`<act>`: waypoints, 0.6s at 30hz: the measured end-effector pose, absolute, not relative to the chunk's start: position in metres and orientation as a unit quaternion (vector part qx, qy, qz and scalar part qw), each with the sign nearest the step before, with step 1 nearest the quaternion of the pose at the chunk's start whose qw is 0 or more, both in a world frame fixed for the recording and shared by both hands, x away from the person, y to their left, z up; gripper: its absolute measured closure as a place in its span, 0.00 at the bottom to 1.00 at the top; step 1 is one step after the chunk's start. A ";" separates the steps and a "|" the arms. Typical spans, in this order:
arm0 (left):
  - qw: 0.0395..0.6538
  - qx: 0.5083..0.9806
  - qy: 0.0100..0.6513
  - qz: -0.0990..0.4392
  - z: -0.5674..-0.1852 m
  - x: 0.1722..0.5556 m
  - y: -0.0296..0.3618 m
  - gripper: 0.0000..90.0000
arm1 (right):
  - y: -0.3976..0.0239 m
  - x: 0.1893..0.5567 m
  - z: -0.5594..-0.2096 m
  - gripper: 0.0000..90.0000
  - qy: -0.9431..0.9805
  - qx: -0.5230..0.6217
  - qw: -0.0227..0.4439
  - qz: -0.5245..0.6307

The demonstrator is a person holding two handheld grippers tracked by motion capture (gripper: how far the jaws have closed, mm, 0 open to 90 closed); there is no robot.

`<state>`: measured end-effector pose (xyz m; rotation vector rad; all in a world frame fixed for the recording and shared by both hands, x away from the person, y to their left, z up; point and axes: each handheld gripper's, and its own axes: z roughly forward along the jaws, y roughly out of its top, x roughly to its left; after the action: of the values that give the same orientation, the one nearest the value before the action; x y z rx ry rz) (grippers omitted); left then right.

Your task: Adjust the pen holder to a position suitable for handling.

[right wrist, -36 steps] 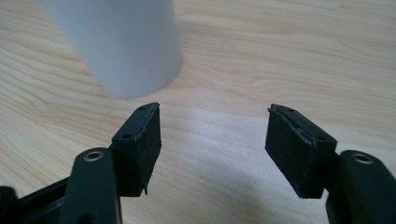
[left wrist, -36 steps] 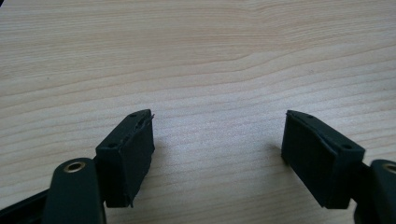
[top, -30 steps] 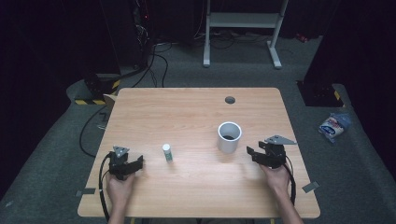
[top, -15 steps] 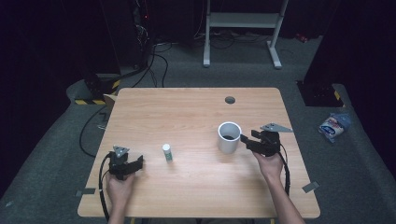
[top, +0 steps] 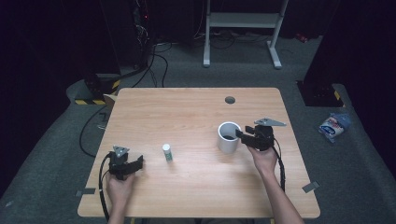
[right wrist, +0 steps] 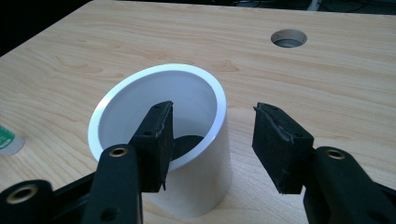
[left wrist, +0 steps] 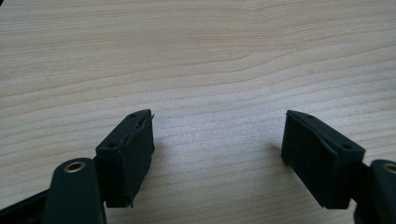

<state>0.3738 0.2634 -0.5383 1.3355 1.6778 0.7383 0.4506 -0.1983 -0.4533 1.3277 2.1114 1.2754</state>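
Observation:
A white cup (top: 229, 138) stands right of the table's middle, with something dark at its bottom. My right gripper (top: 239, 134) is at its right rim. In the right gripper view one jaw hangs inside the cup (right wrist: 140, 81) and the other outside it, so my right gripper (right wrist: 212, 109) straddles the near wall. The jaws have just been closing, and a gap still shows beside the outer pad. A small white bottle (top: 166, 152) stands left of the cup. My left gripper (top: 139, 162) lies open on the wood near the front left, with nothing between the jaws (left wrist: 217, 116).
The wooden table (top: 187, 112) has a round cable hole (top: 229, 100) behind the cup. The small bottle's green label (right wrist: 6, 140) shows at the left edge of the right gripper view. On the floor lie a blue-and-white bag (top: 334, 125) at right and cables (top: 88, 135) at left.
My right gripper has moved left and up to the cup's rim, and its jaws have narrowed around the cup's wall. The left hand, cup and bottle have not moved.

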 end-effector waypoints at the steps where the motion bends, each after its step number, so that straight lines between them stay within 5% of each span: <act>1: 0.423 0.534 0.670 0.295 -0.538 0.374 0.263 0.28 | -0.197 0.451 -0.454 0.55 0.742 0.472 0.168 0.446; 18: 0.422 0.534 0.670 0.294 -0.538 0.374 0.263 0.28 | -0.189 0.451 -0.457 0.67 0.758 0.454 0.170 0.436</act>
<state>0.3737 0.2634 -0.5382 1.3374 1.6787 0.7367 0.4514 -0.1891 -0.4574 1.2914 2.1539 1.2399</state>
